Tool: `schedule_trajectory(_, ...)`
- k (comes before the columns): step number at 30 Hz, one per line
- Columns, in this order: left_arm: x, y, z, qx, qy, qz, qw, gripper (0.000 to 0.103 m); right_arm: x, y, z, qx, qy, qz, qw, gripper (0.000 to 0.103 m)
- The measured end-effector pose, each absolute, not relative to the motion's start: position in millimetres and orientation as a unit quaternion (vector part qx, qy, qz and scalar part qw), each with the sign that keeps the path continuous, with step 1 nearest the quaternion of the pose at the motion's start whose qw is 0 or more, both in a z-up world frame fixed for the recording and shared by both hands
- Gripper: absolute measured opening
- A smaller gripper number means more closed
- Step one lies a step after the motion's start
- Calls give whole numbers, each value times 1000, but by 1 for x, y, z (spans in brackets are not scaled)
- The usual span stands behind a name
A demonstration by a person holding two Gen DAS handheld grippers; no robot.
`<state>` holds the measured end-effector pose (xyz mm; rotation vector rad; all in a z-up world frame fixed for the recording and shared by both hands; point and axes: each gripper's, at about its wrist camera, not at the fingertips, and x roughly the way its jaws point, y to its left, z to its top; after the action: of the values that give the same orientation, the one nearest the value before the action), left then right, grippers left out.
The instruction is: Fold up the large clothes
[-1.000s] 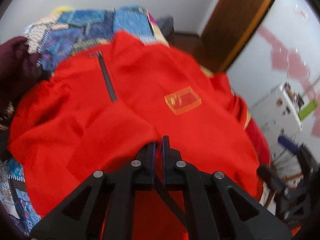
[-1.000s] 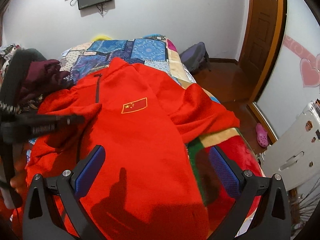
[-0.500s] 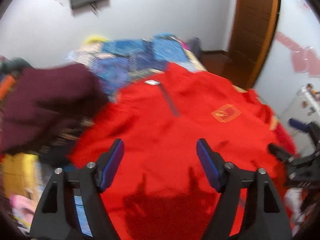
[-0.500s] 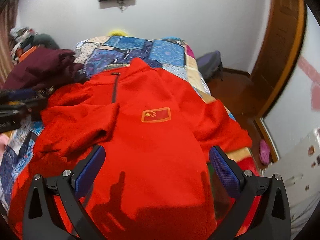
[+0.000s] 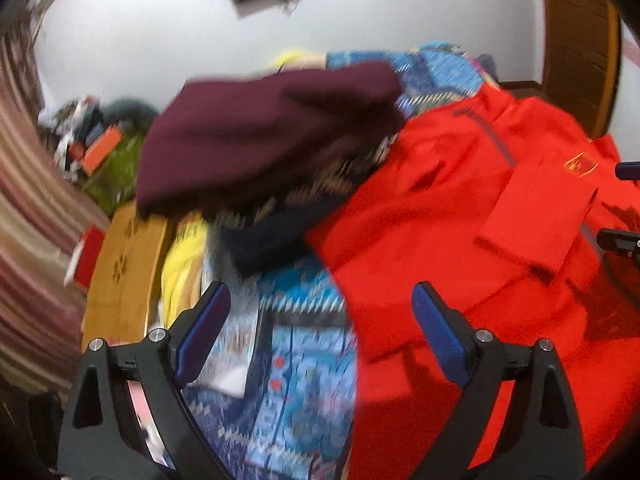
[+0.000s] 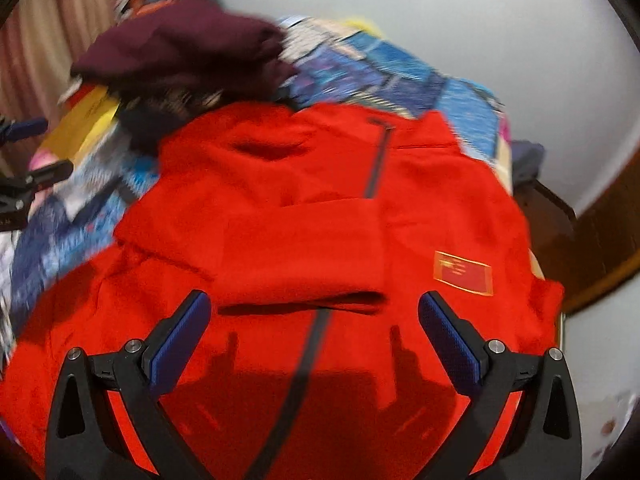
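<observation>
Jacket (image 6: 320, 240) flat on bed (image 5: 288, 380), one sleeve (image 6: 296, 252) folded across chest; left gripper (image 5: 320, 320), jaws just opened, and right gripper (image 6: 314, 332) both wide, empty, free for the next fold.

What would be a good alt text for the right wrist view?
A red jacket lies spread on a blue patchwork bedspread, one sleeve folded across its chest. The open right gripper hovers above it, holding nothing. A maroon garment lies behind.

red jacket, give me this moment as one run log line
stage: one sleeve folded across red jacket | left gripper: jaws just opened, empty, over bedspread | right gripper: open, empty, over jacket
</observation>
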<state>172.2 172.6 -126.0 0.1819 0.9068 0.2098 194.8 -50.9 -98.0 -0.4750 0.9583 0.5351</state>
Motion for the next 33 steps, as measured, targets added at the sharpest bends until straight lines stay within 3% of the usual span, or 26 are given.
schedule_trajectory(11, 145, 196, -175, 51, 493, 127, 859, 92, 199, -8, -144, -359, 458, 253, 773, 99)
schedule_trajectory(18, 159, 200, -185, 36, 506, 111, 855, 92, 216, -10, -138, -295, 479, 280, 778, 27)
schedule_trajectory(21, 166, 201, -191, 24, 515, 103, 851, 92, 222, -11, -133, -265, 485, 278, 785, 11)
schedule_trajectory(33, 189, 197, -224, -17, 554, 70, 829, 92, 262, -61, -56, -122, 412, 209, 878, 4)
